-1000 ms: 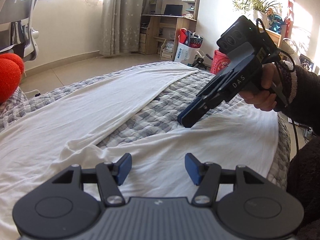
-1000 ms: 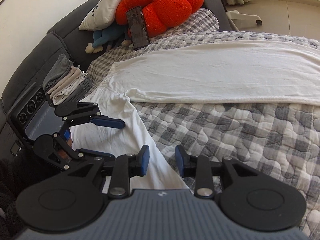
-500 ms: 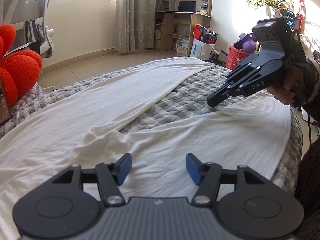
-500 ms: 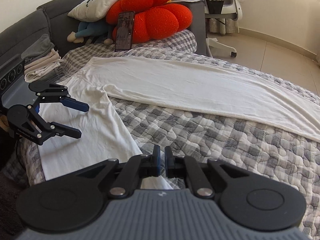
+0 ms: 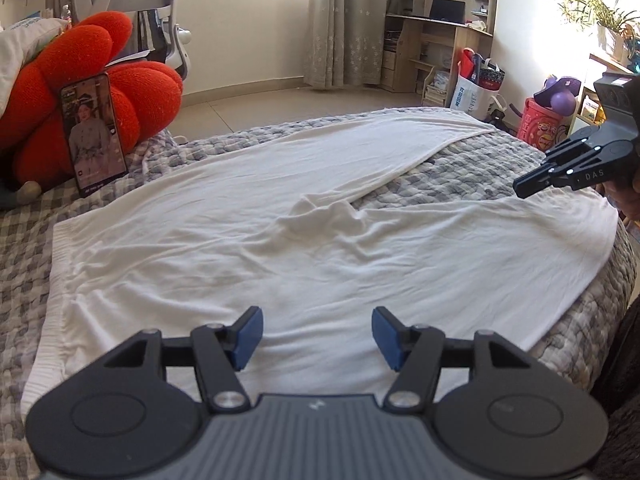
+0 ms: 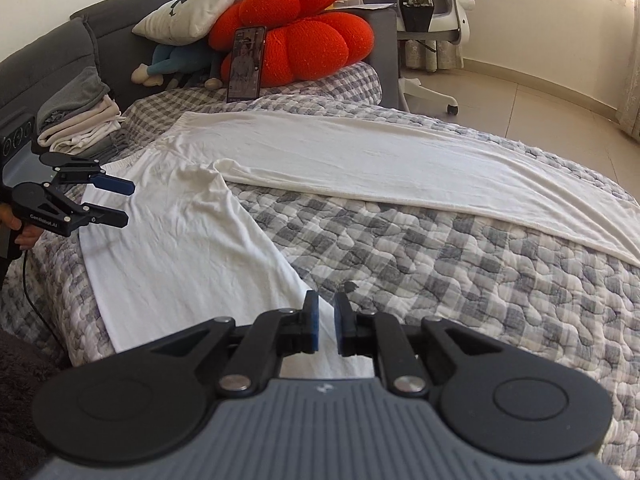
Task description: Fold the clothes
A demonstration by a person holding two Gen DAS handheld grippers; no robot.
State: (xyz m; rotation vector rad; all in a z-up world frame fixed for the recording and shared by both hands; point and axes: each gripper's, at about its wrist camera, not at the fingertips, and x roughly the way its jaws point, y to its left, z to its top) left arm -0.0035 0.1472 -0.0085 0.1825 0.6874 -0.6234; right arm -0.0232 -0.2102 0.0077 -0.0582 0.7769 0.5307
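White long pants [image 5: 320,248] lie spread flat on the checked quilt [image 6: 440,280], the two legs splayed apart and the waistband toward the pillows. My left gripper [image 5: 316,332] hovers open over the waist end, nothing between its blue pads; in the right wrist view it shows as the left gripper [image 6: 128,204] at the bed's left edge. My right gripper [image 6: 326,320] hangs over the near leg's hem [image 6: 288,280], its pads drawn together to a thin slit with no cloth pinched. From the left wrist view the right gripper [image 5: 520,190] floats just above that leg.
A phone [image 5: 94,136] leans upright against a red cushion [image 5: 132,92] at the head of the bed. Folded clothes [image 6: 80,124] are stacked by the dark headboard. An office chair [image 6: 428,20] stands beside the bed, a desk [image 5: 440,40] at the far wall.
The right gripper's jaws closed from open to nearly touching and it lifted off the leg end. The left gripper slid along the pants toward the waistband, staying open.
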